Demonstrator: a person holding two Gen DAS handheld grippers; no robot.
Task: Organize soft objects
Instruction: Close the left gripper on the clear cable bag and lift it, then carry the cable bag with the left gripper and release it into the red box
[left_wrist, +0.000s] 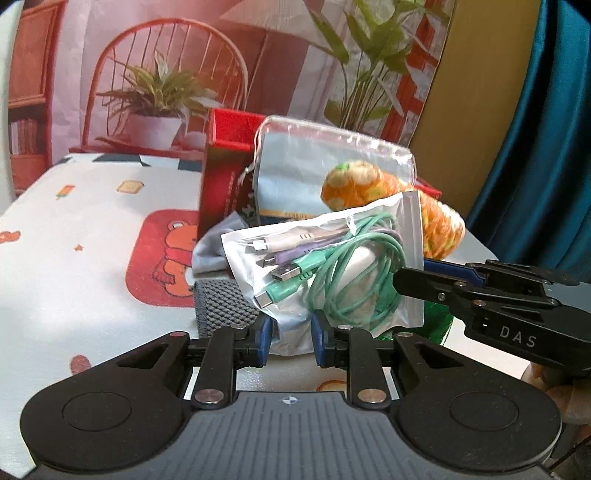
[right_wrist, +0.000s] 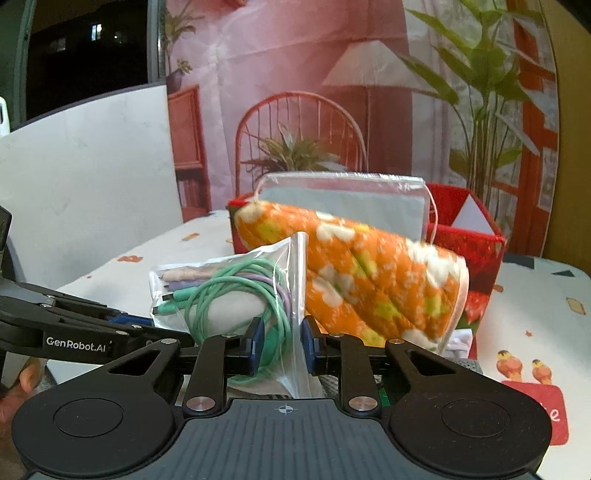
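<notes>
Both grippers are on the cable bag (left_wrist: 325, 266): left gripper (left_wrist: 291, 341) has its blue pads clamped on the bag's near bottom corner, and right gripper (right_wrist: 282, 347) is pinched on its right sealed edge. The bag sits upright at the near side of the pile on the tablecloth (left_wrist: 74, 277). Orange quilted roll (right_wrist: 369, 280) is just behind it, with a drawstring pouch (left_wrist: 314, 166) and red box (left_wrist: 225, 166) farther back.
</notes>
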